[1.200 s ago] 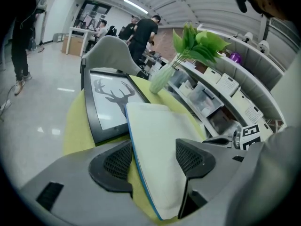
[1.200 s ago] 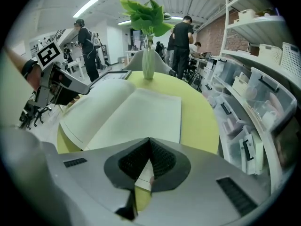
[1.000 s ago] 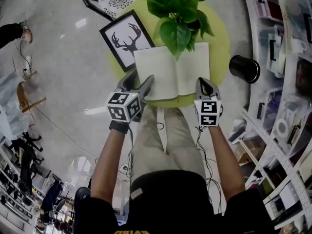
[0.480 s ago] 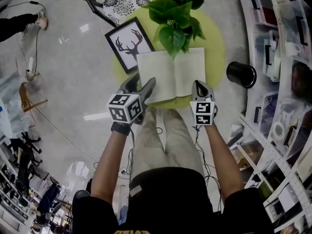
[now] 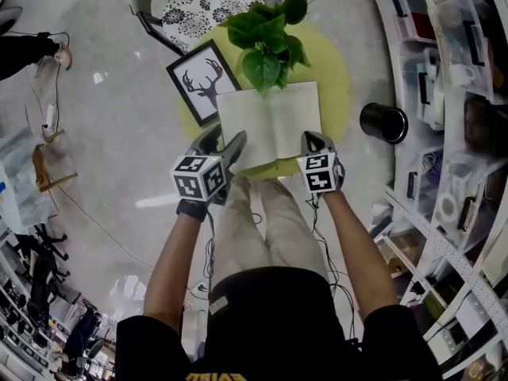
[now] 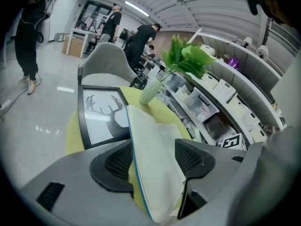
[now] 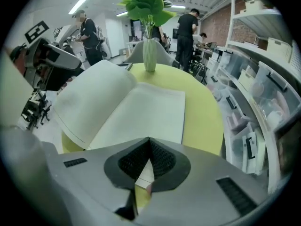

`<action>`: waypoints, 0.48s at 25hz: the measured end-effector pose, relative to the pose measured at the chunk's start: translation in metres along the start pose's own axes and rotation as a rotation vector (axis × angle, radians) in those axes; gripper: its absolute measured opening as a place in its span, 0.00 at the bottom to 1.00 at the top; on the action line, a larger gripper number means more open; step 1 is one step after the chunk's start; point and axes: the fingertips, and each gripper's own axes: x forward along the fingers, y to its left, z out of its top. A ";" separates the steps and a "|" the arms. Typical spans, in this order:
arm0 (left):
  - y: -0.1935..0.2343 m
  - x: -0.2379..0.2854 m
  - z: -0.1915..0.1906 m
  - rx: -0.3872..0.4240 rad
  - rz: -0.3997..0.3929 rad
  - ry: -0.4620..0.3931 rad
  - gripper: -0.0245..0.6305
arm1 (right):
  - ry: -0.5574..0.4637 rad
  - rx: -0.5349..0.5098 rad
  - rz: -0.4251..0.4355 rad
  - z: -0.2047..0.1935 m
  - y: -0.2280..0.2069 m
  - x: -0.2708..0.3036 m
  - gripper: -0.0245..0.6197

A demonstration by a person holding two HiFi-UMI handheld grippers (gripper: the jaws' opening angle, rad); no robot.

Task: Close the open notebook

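The left gripper (image 6: 153,157) clamps the notebook's (image 5: 270,121) raised left half at its near edge. The right gripper (image 7: 149,140), jaws closed and empty, sits at the right page's near corner. Plant (image 5: 266,38) leaves overhang the far edge.

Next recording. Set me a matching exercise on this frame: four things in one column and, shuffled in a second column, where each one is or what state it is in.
Things:
1. left half of the notebook
2. deer picture
3. plant
4. black cup

Places or states:
A. off the table, to its right
B. held up between the jaws of the left gripper
C. standing at the table's far side, beyond the notebook
D. lying at the table's left edge, beside the notebook

Pairs: 1-B, 2-D, 3-C, 4-A
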 end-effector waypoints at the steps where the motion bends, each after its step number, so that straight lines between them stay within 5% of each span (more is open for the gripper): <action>1: -0.002 -0.001 0.001 0.003 0.000 0.002 0.49 | 0.007 -0.008 0.015 0.002 0.000 0.000 0.04; 12: -0.030 -0.004 0.014 0.043 -0.033 0.013 0.48 | 0.075 -0.002 0.072 0.003 0.000 0.000 0.04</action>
